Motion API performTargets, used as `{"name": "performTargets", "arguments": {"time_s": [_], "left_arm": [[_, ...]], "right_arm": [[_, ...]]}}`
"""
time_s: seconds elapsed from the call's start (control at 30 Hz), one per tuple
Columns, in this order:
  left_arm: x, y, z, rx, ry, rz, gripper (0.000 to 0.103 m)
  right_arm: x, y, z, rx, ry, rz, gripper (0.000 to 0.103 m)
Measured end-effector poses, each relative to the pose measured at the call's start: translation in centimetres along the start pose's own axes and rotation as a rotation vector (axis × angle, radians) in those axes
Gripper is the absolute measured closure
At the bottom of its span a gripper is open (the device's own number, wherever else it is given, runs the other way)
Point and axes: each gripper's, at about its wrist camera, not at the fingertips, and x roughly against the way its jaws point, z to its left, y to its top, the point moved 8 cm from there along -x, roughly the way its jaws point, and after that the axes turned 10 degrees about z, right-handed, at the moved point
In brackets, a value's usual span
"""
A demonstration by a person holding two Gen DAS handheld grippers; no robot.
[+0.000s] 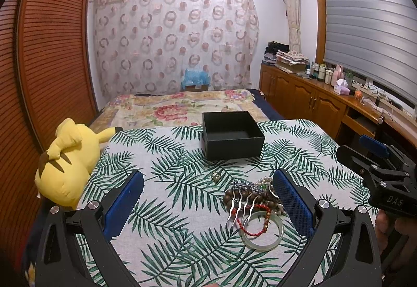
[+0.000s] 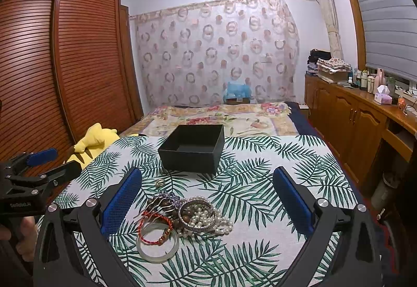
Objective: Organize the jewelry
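A heap of jewelry [image 2: 187, 216] lies on the leaf-print tablecloth: a pale jade bangle [image 2: 157, 245], a red cord bracelet [image 2: 153, 231], brown wooden beads, pearls, a silver bangle [image 2: 198, 214] and a silver hair comb [image 1: 243, 202]. A small gold ring [image 1: 216, 176] lies apart, nearer the open, empty black box [image 1: 232, 134], which also shows in the right wrist view [image 2: 192, 148]. My left gripper [image 1: 208, 201] is open and empty, with the heap by its right finger. My right gripper [image 2: 207, 201] is open and empty above the heap.
A yellow plush toy [image 1: 67, 162] lies at the table's left edge. Behind the table is a bed with a floral cover [image 1: 182, 107]. A wooden wardrobe [image 2: 65, 65] stands left, and a wooden cabinet with bottles [image 2: 365, 109] stands right.
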Motion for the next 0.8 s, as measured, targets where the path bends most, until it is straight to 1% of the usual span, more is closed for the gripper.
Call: {"name": "performTargets", "arguments": {"time_s": [0.8], "left_arm": [[0.05,0.15,-0.04,-0.001,0.0,-0.003,0.007]], "right_arm": [[0.03,0.03,0.02,0.002,-0.001,-0.001,0.002]]}}
